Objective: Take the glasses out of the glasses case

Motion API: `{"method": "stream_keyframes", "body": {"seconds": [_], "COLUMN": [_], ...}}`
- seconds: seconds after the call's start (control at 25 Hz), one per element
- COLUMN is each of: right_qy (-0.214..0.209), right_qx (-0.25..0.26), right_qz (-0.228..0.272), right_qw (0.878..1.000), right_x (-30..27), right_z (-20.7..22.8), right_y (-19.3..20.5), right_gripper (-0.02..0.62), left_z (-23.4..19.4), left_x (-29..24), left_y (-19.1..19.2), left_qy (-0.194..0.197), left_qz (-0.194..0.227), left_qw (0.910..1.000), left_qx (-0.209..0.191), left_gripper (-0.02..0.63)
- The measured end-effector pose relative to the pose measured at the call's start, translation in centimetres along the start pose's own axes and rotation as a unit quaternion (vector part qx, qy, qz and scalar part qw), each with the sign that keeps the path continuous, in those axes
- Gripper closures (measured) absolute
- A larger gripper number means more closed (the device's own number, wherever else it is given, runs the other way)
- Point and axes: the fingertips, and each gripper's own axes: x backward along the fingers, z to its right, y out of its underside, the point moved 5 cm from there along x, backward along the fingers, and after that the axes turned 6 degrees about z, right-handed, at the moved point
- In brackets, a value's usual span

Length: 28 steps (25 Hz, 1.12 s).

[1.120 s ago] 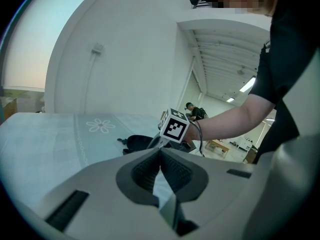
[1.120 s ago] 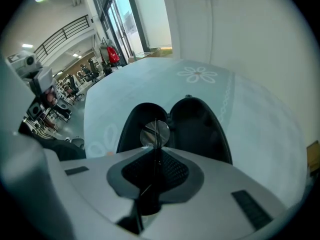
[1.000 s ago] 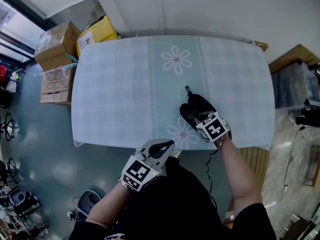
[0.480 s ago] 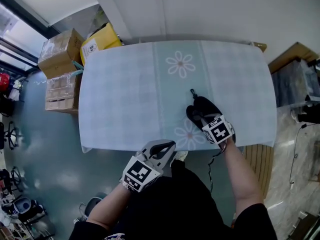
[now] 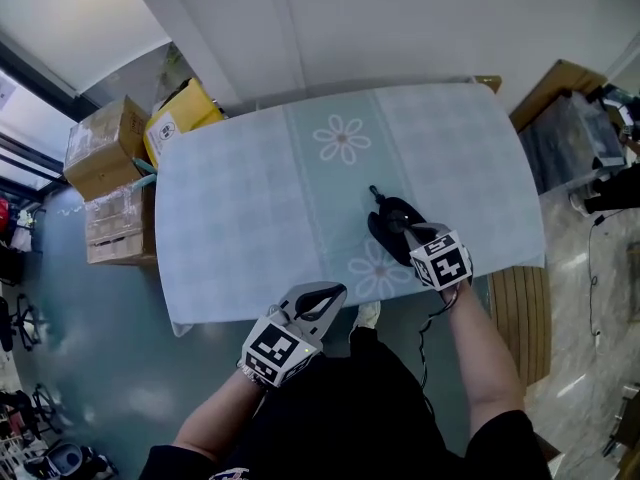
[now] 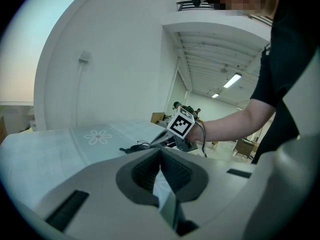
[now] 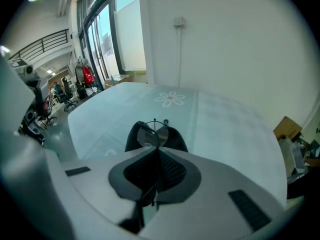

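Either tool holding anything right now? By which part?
Right tool is shut on the glasses, pinching thin frame wire just behind their lenses, over the black case. Left tool is shut, empty.

table (image 5: 230, 218): pale blue-green check, white daisy motifs. 
glasses case (image 5: 385, 226): black. 
glasses (image 7: 149, 135): thin dark wire rims. 
cardboard boxes (image 5: 105, 146): brown; yellow box (image 5: 182, 118) beside them.

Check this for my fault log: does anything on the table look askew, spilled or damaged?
Nothing stands out. The black glasses case lies on the tablecloth, and the right gripper has its jaws shut on the thin-framed glasses right by it. No spill or damage shows.
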Motion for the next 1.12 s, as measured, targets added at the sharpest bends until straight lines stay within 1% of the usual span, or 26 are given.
{"method": "stream_keyframes", "body": {"seconds": [0.28, 0.52, 0.76, 1.12], "right_qy": [0.044, 0.061, 0.070, 0.076], "right_qx": [-0.034, -0.081, -0.107, -0.128], "right_qz": [0.018, 0.062, 0.119, 0.196], "right_qw": [0.998, 0.993, 0.985, 0.969], "right_x": [1.3, 3.4, 6.2, 10.9], "right_z": [0.3, -0.9, -3.9, -9.5], "right_y": [0.3, 0.0, -1.7, -3.4], "right_gripper": [0.568, 0.568, 0.568, 0.568], "left_z": [-0.5, -0.8, -0.8, -0.2], "left_x": [0.8, 1.7, 3.0, 5.2], "left_y": [-0.2, -0.2, -0.4, -0.4], "left_qy": [0.021, 0.039, 0.059, 0.084], "left_qz": [-0.003, -0.002, 0.005, 0.016], "left_qw": [0.9998, 0.9992, 0.9981, 0.9962], "left_qx": [-0.001, -0.003, -0.014, -0.017], "left_gripper": [0.575, 0.575, 0.575, 0.575]}}
